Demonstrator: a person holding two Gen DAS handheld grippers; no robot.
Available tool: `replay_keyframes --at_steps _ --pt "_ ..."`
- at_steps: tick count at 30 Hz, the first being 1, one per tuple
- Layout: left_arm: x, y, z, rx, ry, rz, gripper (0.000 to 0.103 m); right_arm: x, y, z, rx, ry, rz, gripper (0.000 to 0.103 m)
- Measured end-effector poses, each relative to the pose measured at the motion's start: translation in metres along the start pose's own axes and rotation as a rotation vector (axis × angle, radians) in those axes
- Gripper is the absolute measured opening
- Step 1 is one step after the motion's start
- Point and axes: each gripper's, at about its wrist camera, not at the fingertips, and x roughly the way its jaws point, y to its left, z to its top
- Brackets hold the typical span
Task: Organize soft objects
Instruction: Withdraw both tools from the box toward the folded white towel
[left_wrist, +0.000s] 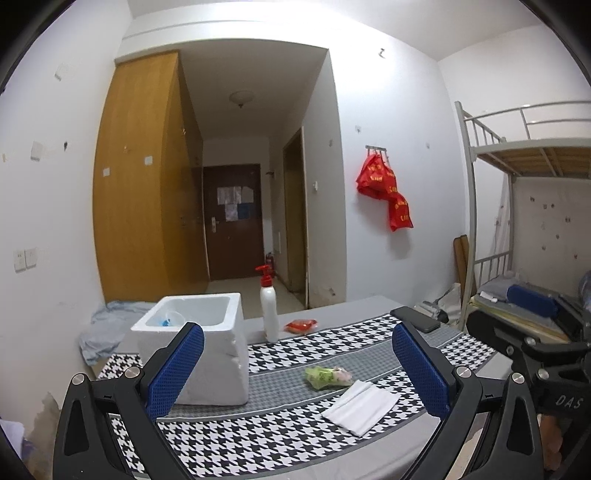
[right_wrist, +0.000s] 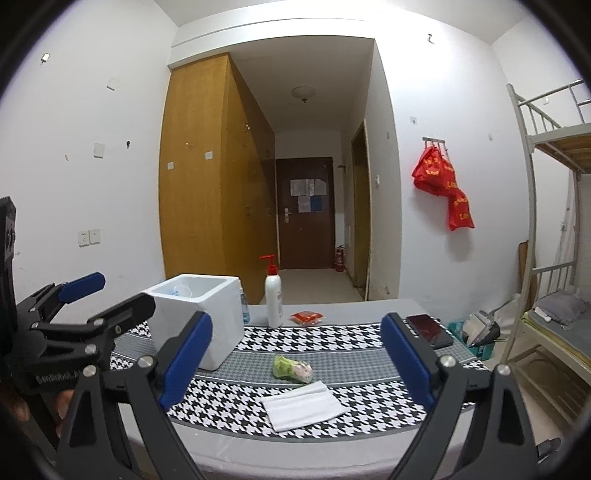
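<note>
A folded white cloth (left_wrist: 359, 407) (right_wrist: 303, 405) lies on the houndstooth table cover near the front edge. Just behind it lies a small green and pink soft packet (left_wrist: 328, 376) (right_wrist: 292, 368). A red packet (left_wrist: 301, 326) (right_wrist: 306, 317) lies further back by a white pump bottle (left_wrist: 269, 312) (right_wrist: 273, 299). A white foam box (left_wrist: 195, 347) (right_wrist: 201, 314) stands at the left with small items inside. My left gripper (left_wrist: 299, 373) is open and empty above the table's front. My right gripper (right_wrist: 295, 365) is open and empty, level with the left one, which shows at the left (right_wrist: 79, 295).
A black phone (left_wrist: 415, 319) (right_wrist: 430, 330) lies at the table's right side. A small blue bottle (right_wrist: 244, 308) stands behind the box. A bunk bed (left_wrist: 528, 236) stands to the right. A wooden wardrobe (left_wrist: 140, 177) and a doorway lie beyond the table.
</note>
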Motion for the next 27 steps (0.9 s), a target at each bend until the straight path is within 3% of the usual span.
replay_keyframes --at_steps 12,27 --pt "0.017 0.002 -0.044 -0.084 0.026 -0.054 0.102 0.008 -0.012 -0.029 -0.015 0.025 -0.025 0.095" --pt "0.049 0.001 -0.092 -0.118 0.097 -0.031 0.102 0.038 -0.019 -0.064 -0.038 0.122 -0.029 0.095"
